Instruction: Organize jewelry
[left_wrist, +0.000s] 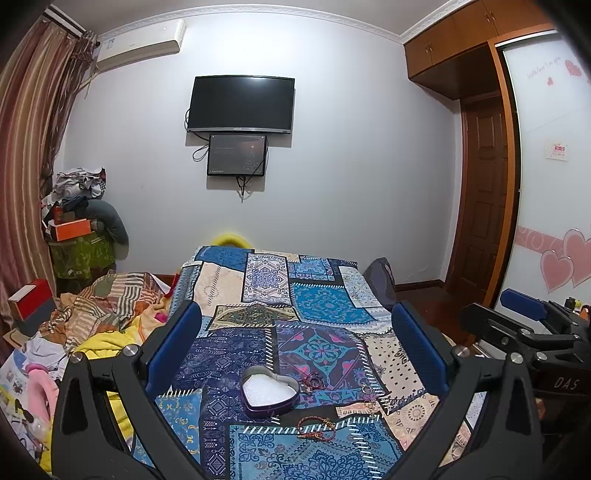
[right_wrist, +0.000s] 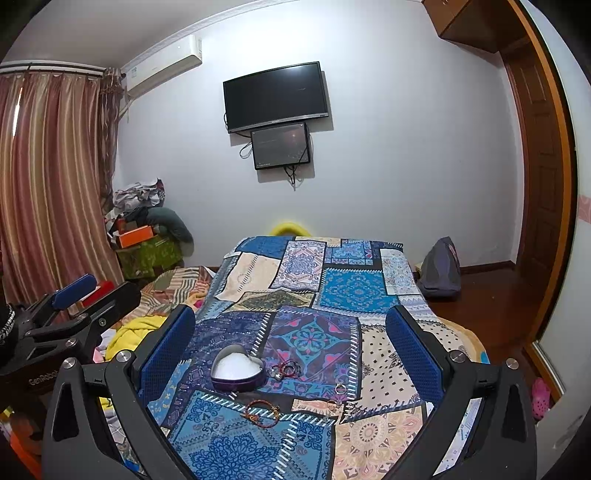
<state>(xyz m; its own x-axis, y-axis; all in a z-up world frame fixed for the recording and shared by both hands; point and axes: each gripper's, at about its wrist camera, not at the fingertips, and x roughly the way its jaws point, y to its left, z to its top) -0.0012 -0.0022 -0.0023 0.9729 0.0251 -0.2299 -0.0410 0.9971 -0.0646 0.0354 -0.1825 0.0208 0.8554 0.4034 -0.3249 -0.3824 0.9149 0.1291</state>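
A heart-shaped tin (left_wrist: 269, 391) with white lining sits open on the patchwork cloth (left_wrist: 317, 302); it also shows in the right wrist view (right_wrist: 238, 367). A red braided bracelet (left_wrist: 316, 428) lies in front of it, also in the right wrist view (right_wrist: 263, 409). A dark red bracelet (left_wrist: 314, 382) lies right of the tin, seen too in the right wrist view (right_wrist: 286, 369). Small rings (right_wrist: 340, 388) lie further right. My left gripper (left_wrist: 295, 350) is open and empty above the tin. My right gripper (right_wrist: 290, 350) is open and empty, held beside the left one.
The patchwork cloth covers a narrow table. Heaped bedding and clothes (left_wrist: 110, 314) lie to the left. A grey backpack (right_wrist: 441, 271) sits on the wooden floor at the right. A TV (left_wrist: 242, 103) hangs on the far wall.
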